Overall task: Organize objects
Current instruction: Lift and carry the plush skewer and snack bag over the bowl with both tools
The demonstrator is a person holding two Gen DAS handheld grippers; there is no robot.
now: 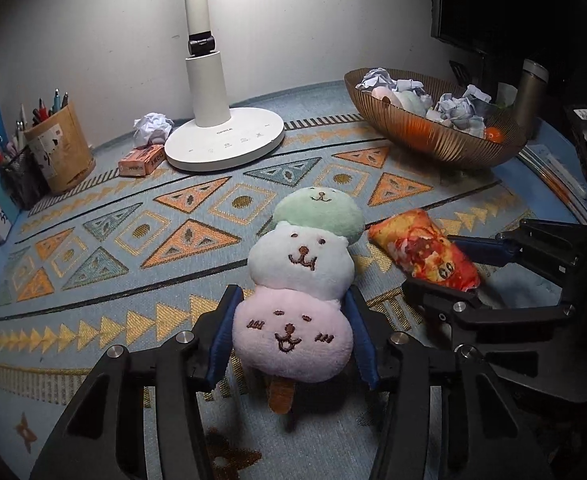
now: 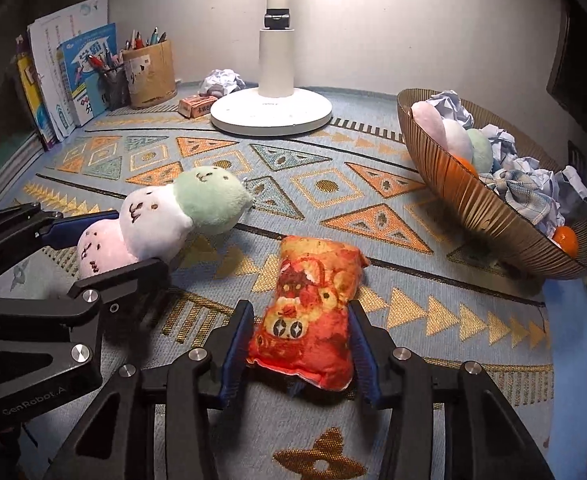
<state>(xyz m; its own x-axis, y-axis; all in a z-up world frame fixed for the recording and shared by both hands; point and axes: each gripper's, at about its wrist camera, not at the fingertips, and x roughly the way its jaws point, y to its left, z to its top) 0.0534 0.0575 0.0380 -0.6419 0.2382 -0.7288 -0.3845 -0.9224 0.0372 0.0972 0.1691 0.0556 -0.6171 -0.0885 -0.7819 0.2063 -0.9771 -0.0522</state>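
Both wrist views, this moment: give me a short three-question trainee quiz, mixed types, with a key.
1. True or false: the left gripper has its fingers pressed on the pink end of the three-ball plush.
2. Multiple choice: what sits between the right gripper's fingers? A) a crumpled paper ball B) the orange-red snack-bag plush C) an orange
3. Short answer: name two kinds of things already lying in the ribbed bowl.

Key: 1 true. 2 B. 3 crumpled paper balls and oranges; another three-ball plush lies there too.
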